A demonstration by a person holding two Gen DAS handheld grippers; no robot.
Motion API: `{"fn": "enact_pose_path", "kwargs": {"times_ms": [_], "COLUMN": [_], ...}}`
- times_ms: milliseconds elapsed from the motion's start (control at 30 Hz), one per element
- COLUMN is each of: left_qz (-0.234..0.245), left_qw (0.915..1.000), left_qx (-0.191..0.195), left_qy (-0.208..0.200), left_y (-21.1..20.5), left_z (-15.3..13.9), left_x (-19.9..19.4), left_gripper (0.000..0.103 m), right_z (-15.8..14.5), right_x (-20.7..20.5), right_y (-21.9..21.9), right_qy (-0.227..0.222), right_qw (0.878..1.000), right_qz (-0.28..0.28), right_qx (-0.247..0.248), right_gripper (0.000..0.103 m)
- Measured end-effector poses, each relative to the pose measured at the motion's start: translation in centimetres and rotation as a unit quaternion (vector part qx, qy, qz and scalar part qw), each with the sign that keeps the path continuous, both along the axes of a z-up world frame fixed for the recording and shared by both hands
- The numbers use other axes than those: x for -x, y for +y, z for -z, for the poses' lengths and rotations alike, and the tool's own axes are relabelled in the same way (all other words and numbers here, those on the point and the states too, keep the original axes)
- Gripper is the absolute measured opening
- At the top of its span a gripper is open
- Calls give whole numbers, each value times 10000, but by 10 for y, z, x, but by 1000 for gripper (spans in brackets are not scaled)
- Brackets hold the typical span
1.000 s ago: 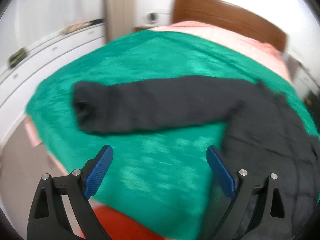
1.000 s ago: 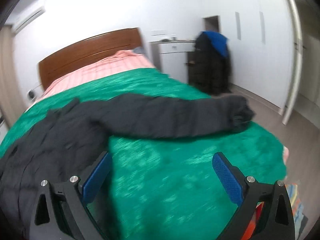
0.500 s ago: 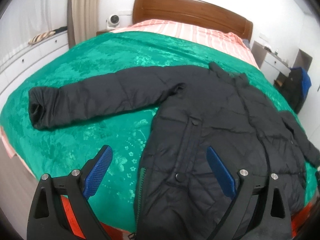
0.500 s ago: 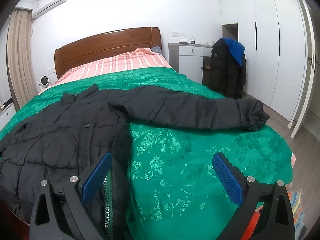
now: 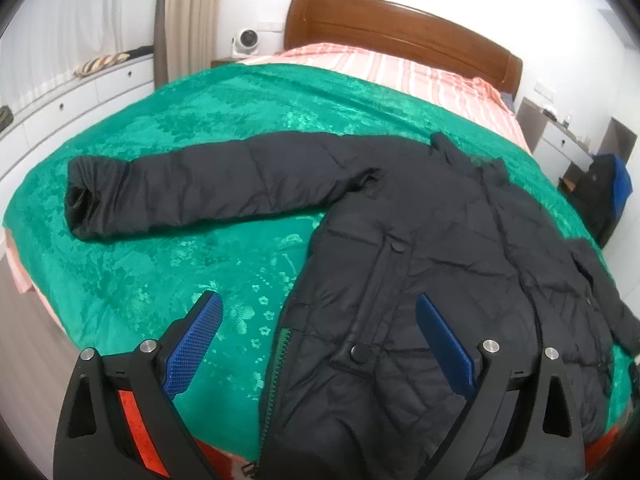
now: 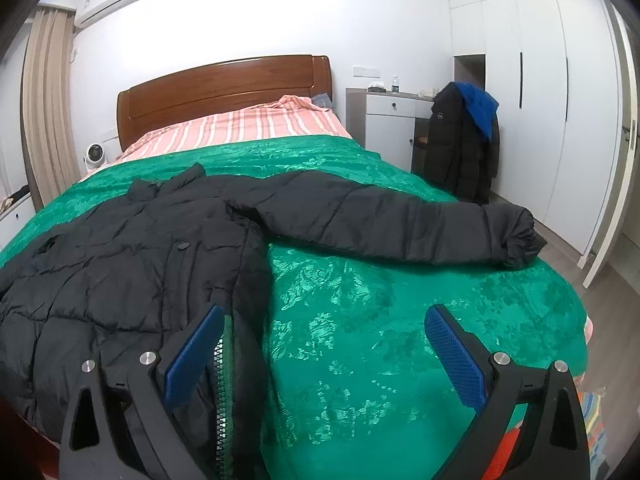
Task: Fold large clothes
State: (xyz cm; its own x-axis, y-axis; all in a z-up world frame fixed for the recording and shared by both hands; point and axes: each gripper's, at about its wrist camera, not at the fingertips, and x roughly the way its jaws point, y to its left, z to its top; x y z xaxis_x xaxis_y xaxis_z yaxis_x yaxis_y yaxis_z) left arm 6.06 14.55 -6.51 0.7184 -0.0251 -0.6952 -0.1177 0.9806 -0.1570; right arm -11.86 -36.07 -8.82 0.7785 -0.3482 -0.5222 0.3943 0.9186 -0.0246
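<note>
Black puffer jacket (image 5: 420, 240) spread on green bedspread (image 6: 400, 320), no legible labels, both tongs (image 5: 316, 336) (image 6: 324, 344) released

No readable text, label, brand name, number or sign is shown in either view. A small pale emblem is seen on the chest of the dark coat (image 6: 452, 136) hung by the white cabinet, but it is too small to be made out. A dark mark is carried on the front of the wall air conditioner (image 6: 110, 3), yet no characters can be told from it. A label is seen on the bottle (image 6: 395, 83) standing on the cabinet top, and it cannot be read. Nothing legible is found on the black puffer jacket (image 5: 420, 264).
</note>
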Motion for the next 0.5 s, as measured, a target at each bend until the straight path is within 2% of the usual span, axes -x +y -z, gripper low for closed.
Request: {"fn": "enact_pose_path", "kwargs": {"times_ms": [300,500], "left_qz": [-20,39], "left_qw": [10000,9998], "left_qx": [-42,-199], "left_qy": [-14,27], "left_y": [-4,-10], "left_z": [3,6], "left_x": [3,5], "left_gripper": [98,98], "right_z": [4,6], "right_x": [-2,-3], "right_y": [1,2], "right_qy": [21,38], "right_qw": [10000,10000], "right_qz": [-35,-53], "right_qx": [13,30], "right_gripper": [99,99]}}
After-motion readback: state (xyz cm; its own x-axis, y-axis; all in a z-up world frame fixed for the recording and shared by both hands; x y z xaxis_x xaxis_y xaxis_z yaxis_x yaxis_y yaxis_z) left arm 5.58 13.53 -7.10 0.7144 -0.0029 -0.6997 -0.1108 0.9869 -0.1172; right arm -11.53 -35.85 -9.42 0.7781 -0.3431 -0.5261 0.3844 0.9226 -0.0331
